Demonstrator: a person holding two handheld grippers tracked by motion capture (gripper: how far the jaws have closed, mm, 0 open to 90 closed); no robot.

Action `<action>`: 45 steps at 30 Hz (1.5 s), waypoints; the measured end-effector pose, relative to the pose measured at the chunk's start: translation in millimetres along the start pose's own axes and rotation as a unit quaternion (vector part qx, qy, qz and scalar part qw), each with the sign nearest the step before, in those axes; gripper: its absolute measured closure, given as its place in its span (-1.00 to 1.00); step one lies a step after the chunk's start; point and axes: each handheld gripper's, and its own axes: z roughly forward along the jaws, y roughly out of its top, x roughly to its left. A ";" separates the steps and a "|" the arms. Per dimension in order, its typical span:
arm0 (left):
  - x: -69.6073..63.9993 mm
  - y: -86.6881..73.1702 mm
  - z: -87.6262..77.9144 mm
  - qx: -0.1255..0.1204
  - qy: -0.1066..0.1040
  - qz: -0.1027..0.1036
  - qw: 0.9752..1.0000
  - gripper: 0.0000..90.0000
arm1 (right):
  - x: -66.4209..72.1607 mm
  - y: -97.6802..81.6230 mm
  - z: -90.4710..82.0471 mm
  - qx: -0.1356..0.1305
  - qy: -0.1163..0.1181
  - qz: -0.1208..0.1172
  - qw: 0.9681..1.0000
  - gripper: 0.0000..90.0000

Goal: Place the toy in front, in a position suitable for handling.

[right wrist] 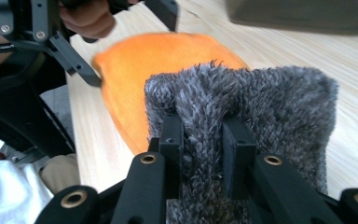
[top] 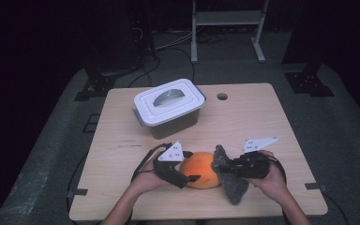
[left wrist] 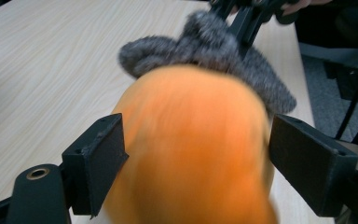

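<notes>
A: Right, the orange cloth [top: 200, 169] lies on the table [top: 262, 117] near the front edge, between both hands, touching the grey fuzzy cloth [top: 228, 180].

B: And the left gripper [left wrist: 196, 158]?

A: Jaws spread wide either side of the orange cloth, not pressing it.

B: The right gripper [right wrist: 200, 140]?

A: Clamped narrow on the grey cloth. White-lidded box [top: 168, 105] sits behind.

On the surface [top: 262, 112], my left tongs [top: 191, 178] flank the cushion [top: 200, 169]; the fuzzy cloth [top: 229, 180] lies right of it, touching. The lidded box [top: 168, 107] stands behind.
</notes>
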 end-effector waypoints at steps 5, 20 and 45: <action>-1.5 -2.4 5.6 -0.001 0.002 0.002 1.000 -0.49 | 7.0 6.7 -2.6 -0.010 0.003 -0.004 1.000 0.61; -1.9 3.8 1.2 0.016 0.018 0.003 1.000 -0.56 | 20.7 14.8 3.9 -0.006 -0.008 -0.044 0.999 0.61; -8.7 5.5 8.0 0.009 -0.006 0.019 1.000 -0.49 | 30.8 21.2 1.2 0.004 0.003 -0.065 0.998 0.61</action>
